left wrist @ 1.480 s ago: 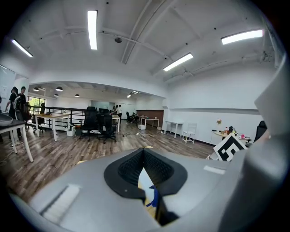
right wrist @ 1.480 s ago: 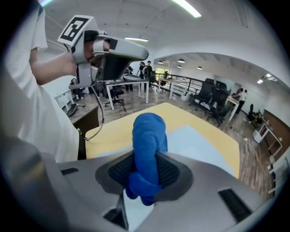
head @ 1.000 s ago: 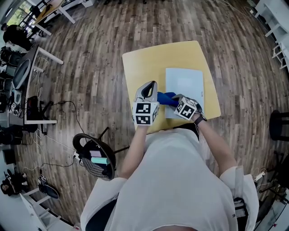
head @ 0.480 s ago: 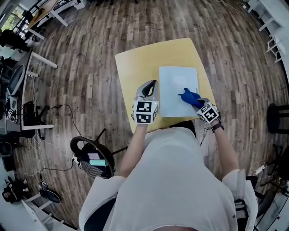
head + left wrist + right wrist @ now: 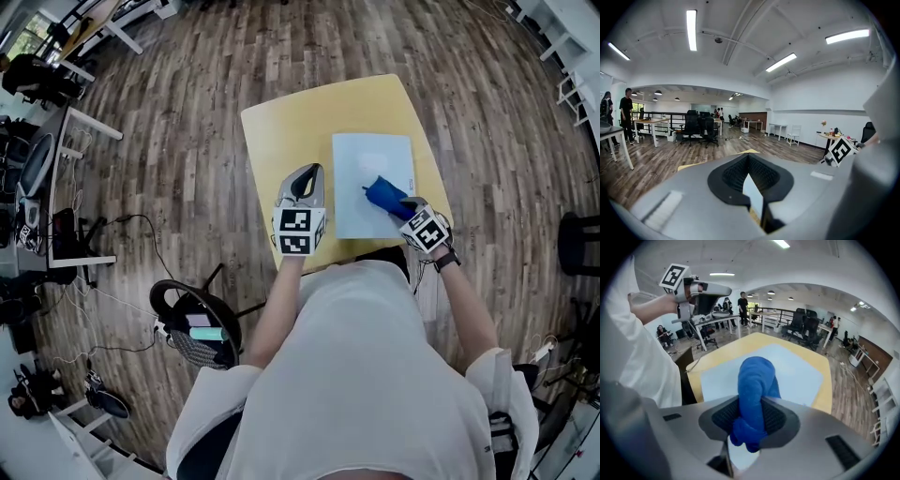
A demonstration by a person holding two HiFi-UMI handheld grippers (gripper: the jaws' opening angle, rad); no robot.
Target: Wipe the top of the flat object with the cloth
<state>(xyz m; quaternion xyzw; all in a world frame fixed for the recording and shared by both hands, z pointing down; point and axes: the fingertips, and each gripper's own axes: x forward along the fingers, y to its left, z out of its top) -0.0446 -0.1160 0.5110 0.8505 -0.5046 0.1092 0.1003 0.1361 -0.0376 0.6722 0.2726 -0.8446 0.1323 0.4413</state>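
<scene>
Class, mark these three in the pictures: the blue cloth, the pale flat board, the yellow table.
blue cloth (image 5: 757, 380), right gripper view, its bunched middle.
flat board (image 5: 361, 159), head view, its bare far part.
yellow table (image 5: 291, 131), head view, bare top left of the board.

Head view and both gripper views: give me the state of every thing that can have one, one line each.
Cloth: bunched, pinched in the right claw, lying on the board.
Right claw: shut on the cloth.
Left claw: shut, holding nothing, over the table's left part.
Board: flat on the table, toward its right side.
</scene>
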